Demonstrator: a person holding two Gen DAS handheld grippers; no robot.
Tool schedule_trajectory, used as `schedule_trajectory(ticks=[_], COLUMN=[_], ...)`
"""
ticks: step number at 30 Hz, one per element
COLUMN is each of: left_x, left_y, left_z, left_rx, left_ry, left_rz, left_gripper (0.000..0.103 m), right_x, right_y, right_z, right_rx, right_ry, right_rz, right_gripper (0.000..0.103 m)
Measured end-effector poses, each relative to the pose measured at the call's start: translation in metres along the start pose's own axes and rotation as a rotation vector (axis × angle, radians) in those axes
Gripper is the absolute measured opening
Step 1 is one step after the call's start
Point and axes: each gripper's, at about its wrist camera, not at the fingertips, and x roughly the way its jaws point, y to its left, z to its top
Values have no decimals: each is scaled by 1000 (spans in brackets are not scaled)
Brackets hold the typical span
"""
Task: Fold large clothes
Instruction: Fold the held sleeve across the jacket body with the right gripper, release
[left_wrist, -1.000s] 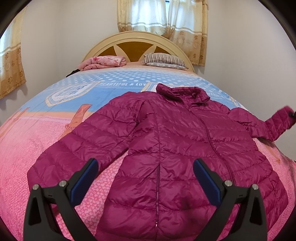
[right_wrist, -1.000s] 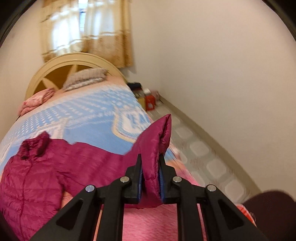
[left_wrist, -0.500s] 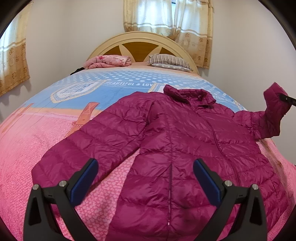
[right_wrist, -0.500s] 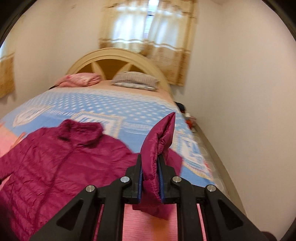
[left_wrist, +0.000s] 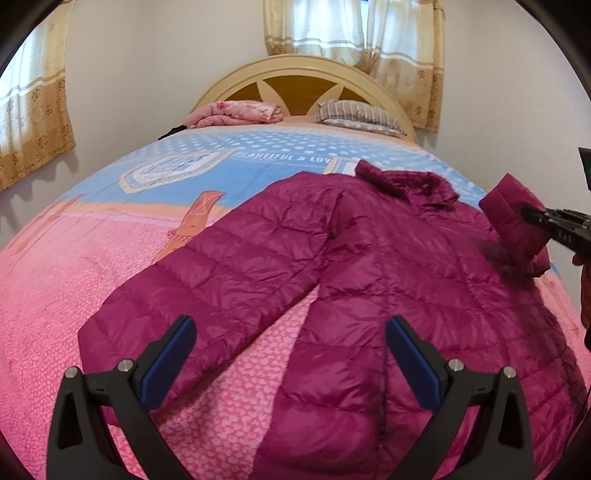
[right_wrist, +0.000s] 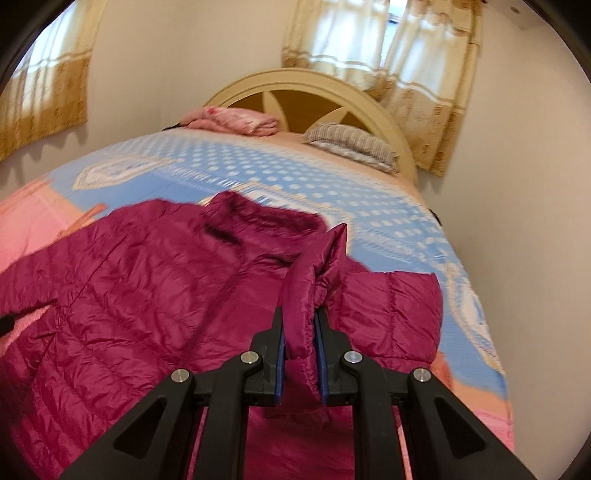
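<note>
While the right gripper pinched the sleeve cuff above the puffy jacket, spread on the bed ahead of the wide-open, empty left gripper, the fabric looked light, soft and slippery; seams seemed best to hold.

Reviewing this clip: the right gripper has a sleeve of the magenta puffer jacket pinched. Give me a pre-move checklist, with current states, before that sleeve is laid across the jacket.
1. Right gripper clamped on the sleeve cuff: ok, fabric pressed between both pads.
2. Sleeve lifted clear of the jacket body: ok, the cuff hangs raised above the chest.
3. Puffer jacket lying flat, front up, on the bed: ok.
4. Other sleeve spread out and not yet folded: ok.
5. Left gripper free: ok, open, nothing between its pads.
6. Jacket hem straight: cannot tell, it is out of frame.
</note>
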Motion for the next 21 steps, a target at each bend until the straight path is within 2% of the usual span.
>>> schedule_trajectory(ticks=[7, 16, 17, 18, 19, 20, 21], left_x=[7, 9, 9, 8, 7, 6, 6], left_y=[3, 1, 0, -1, 0, 0, 0], left_z=[-4, -6, -5, -3, -1, 0, 1], left_rx=[8, 21, 25, 28, 26, 24, 24], left_ry=[23, 40, 37, 32, 28, 26, 23], left_rz=[29, 36, 37, 40, 40, 38, 38], left_gripper=[103, 103, 103, 103, 103, 103, 103], right_x=[30, 47, 47, 45, 42, 35, 28], right_y=[44, 78, 80, 80, 80, 78, 73], right_z=[-13, -24, -24, -24, -24, -23, -21], right_rx=[-50, -70, -74, -71, -57, -34, -11], right_ry=[46, 106, 119, 126, 128, 114, 98], right_rz=[43, 127, 157, 189, 230, 269, 288], right_gripper=[13, 16, 20, 39, 63, 67, 67])
